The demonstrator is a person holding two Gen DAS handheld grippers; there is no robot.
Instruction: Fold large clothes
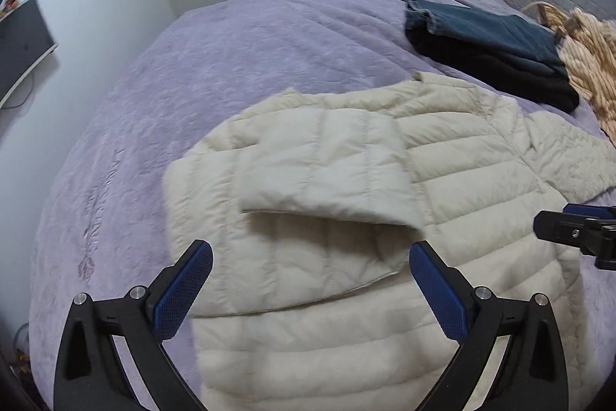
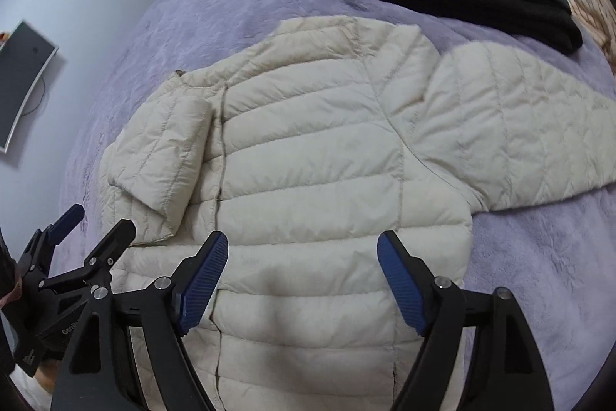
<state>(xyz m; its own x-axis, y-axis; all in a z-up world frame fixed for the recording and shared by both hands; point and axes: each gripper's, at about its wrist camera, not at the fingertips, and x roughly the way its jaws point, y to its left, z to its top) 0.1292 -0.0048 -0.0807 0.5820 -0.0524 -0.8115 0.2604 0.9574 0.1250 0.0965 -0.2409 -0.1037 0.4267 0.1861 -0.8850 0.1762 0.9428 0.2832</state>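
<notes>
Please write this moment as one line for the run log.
left gripper: open | right gripper: open | jacket: one sleeve folded in, other sleeve spread out

The left claw (image 2: 77,230) bears cut-off "Gen" lettering.

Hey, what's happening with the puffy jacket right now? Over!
Both grippers open, empty. Cream jacket flat; one sleeve folded in, other sleeve out. Nothing blocking.

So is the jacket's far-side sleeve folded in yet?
No. That sleeve lies spread out on the bed; only the other sleeve is folded onto the jacket.
</notes>
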